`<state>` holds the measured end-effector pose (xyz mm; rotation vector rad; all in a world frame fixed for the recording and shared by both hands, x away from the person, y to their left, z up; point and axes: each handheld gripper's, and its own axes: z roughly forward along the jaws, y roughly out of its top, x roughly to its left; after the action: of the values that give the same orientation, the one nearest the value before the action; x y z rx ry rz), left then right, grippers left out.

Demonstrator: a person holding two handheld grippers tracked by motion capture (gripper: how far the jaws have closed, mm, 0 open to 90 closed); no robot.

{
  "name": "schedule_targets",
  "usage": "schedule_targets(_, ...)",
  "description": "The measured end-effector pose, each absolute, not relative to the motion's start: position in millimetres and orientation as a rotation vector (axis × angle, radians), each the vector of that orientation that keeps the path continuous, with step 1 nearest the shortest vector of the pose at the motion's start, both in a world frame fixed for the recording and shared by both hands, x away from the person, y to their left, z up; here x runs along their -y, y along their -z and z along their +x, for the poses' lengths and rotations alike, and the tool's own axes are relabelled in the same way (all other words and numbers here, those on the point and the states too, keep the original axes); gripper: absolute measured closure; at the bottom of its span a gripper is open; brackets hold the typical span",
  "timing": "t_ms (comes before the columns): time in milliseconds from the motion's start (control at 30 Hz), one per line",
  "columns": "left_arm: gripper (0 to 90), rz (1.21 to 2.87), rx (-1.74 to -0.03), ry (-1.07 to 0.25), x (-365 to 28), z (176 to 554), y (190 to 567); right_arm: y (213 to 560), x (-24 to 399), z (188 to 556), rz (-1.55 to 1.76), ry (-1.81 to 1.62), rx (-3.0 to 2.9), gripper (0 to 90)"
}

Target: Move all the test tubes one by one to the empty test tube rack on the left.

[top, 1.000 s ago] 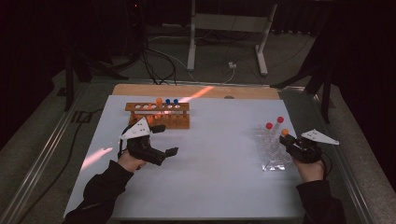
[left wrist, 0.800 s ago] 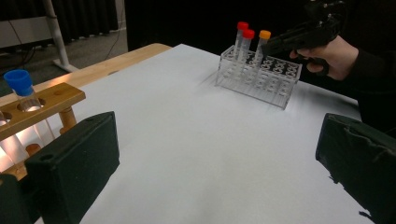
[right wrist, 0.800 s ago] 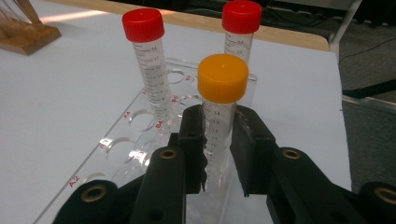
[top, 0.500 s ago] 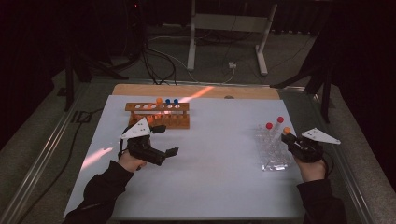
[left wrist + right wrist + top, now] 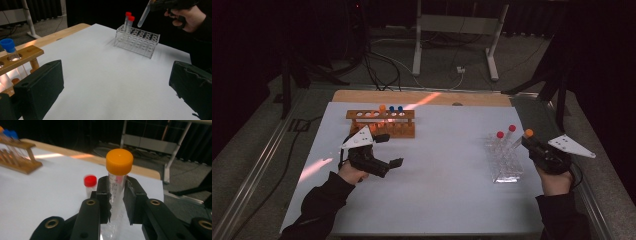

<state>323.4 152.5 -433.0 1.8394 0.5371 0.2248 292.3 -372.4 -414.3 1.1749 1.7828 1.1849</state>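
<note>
My right gripper (image 5: 531, 144) is shut on a clear tube with an orange cap (image 5: 528, 133), held tilted just above the right side of a clear plastic rack (image 5: 506, 162). In the right gripper view both pads (image 5: 103, 195) press the orange-capped tube (image 5: 118, 177) below its cap. Two red-capped tubes (image 5: 506, 132) stand at the rack's far end. My left gripper (image 5: 390, 150) rests open on the white mat in front of a wooden rack (image 5: 382, 124), nothing between its jaws. The left gripper view shows the lifted tube (image 5: 144, 17) hanging over the clear rack (image 5: 137, 40).
The wooden rack holds an orange-capped and two blue-capped tubes (image 5: 395, 109); one blue cap (image 5: 7, 45) stands close to my left jaw. The white mat (image 5: 447, 170) lies bare between the racks. A metal stand (image 5: 452, 40) and cables lie on the floor beyond the table.
My right gripper has risen and drawn slightly right, lifting the orange-capped tube out of the clear rack. The left gripper has stayed where it was.
</note>
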Motion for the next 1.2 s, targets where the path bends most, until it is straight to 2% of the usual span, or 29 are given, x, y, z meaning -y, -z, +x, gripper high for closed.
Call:
schedule_targets(367, 0.6, 1.869, -0.518, -0.206, -142, 319, 432, 406, 326, 283, 1.035, -1.28, -1.918, 74.4)
schedule_targets(967, 0.8, 1.923, -0.441, -0.106, -111, 303, 431, 441, 223, 281, 0.815, -1.383, -2.285, 74.4)
schedule_targets(1067, 1.9, 1.923, -0.426, -0.089, -106, 300, 431, 444, 207, 278, 0.766, -1.389, -2.337, 74.4)
schedule_targets(1200, 8.7, 1.924, -0.398, -0.078, -101, 297, 433, 450, 190, 275, 0.726, -1.392, -2.395, 74.4)
